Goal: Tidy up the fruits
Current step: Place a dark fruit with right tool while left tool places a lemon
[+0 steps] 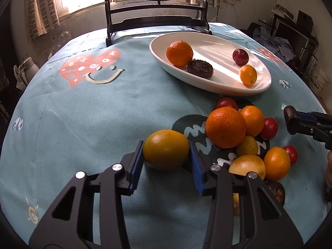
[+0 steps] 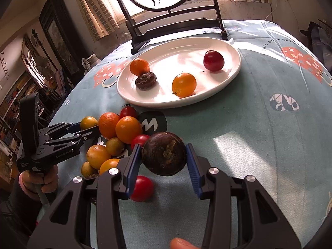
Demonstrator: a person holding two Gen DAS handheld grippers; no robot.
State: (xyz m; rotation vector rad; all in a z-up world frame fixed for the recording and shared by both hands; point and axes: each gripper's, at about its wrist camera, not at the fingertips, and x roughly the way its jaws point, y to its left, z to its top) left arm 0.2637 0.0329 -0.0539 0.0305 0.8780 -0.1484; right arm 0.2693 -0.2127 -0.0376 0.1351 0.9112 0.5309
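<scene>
Nearest in the left wrist view: left tool (image 1: 166, 155) sits low centre of frame, blue pads against both sides of a yellow lemon (image 1: 166, 152) w/ no gap showing, so it is grasping that fruit. Lemon looks to be still on or just above the counter (image 1: 83, 124); contact underneath can't be told.

Right wrist view, low centre: right tool (image 2: 164, 157) is clenched on a dark brown round fruit (image 2: 164, 153), held clear of the cloth. A red tomato (image 2: 142, 187) lies just under its left finger.

Mid-frame: the loose fruit pile (image 1: 244, 137), oranges, small yellow ones and tomatoes, touching each other, just right of the lemon.

Farther, upper right of the left view: white plate (image 1: 259, 87) w/ an orange, a dark fruit, a red one and a small orange one in it. Behind it a dark wooden stand (image 1: 157, 22).

Risks, as judgement: lemon is round and smooth, grip is across its width only, so it may roll out of the pads on the lift. Both tools are near the pile; a swing toward the plate could nudge it and send tomatoes rolling off the counter edge. Fruit dropped onto the shallow plate may roll into the others.
</scene>
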